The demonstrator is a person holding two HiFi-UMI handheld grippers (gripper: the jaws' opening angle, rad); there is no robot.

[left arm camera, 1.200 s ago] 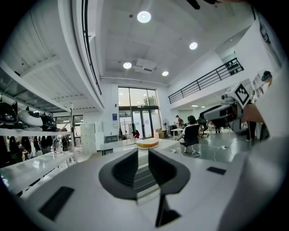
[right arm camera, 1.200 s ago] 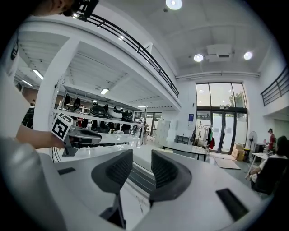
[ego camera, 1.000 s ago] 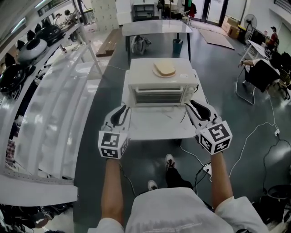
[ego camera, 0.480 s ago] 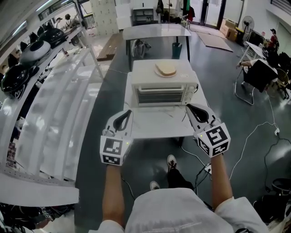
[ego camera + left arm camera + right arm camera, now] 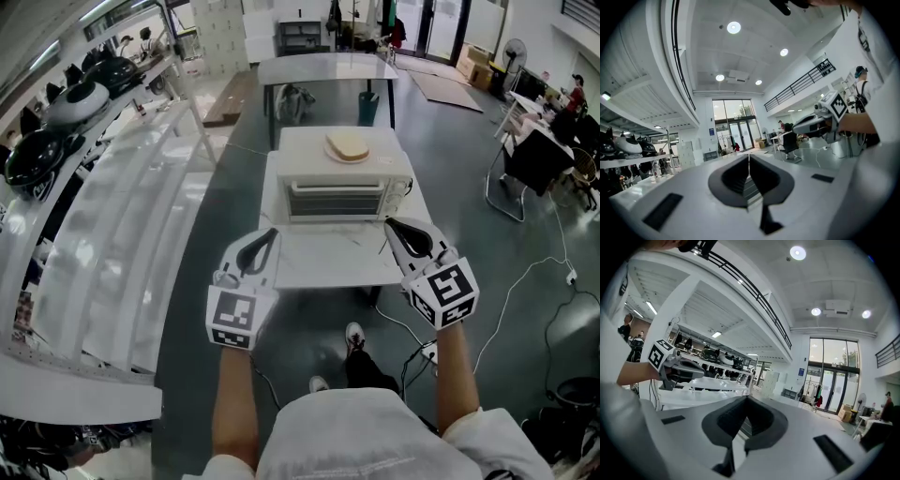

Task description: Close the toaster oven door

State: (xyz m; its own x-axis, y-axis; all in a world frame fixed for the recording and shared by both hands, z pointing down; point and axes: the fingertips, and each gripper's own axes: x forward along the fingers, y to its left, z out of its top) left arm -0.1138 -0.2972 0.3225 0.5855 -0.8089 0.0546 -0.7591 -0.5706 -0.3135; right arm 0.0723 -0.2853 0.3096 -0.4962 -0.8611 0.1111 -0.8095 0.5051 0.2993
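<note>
A cream toaster oven (image 5: 339,183) stands on a small white table (image 5: 319,267) ahead of me in the head view. Its front shows horizontal bars, and I cannot tell from here how the door stands. A flat tan piece like bread (image 5: 348,145) lies on its top. My left gripper (image 5: 272,234) hovers over the table's near left edge and my right gripper (image 5: 389,225) over the near right edge, both short of the oven. Both are shut with nothing between the jaws. Both gripper views look up into the hall: the left gripper (image 5: 749,157) and right gripper (image 5: 746,399) show jaws pressed together.
Long white benches (image 5: 122,216) run along the left, with dark appliances on a shelf (image 5: 56,103). A second table (image 5: 323,66) stands behind the oven. A chair (image 5: 530,159) and floor cables (image 5: 525,281) are at the right. My feet (image 5: 350,336) are under the table's front edge.
Both grippers' jaws have gone from open to shut. Both have drawn back a little from the oven toward me and sit lower in the view.
</note>
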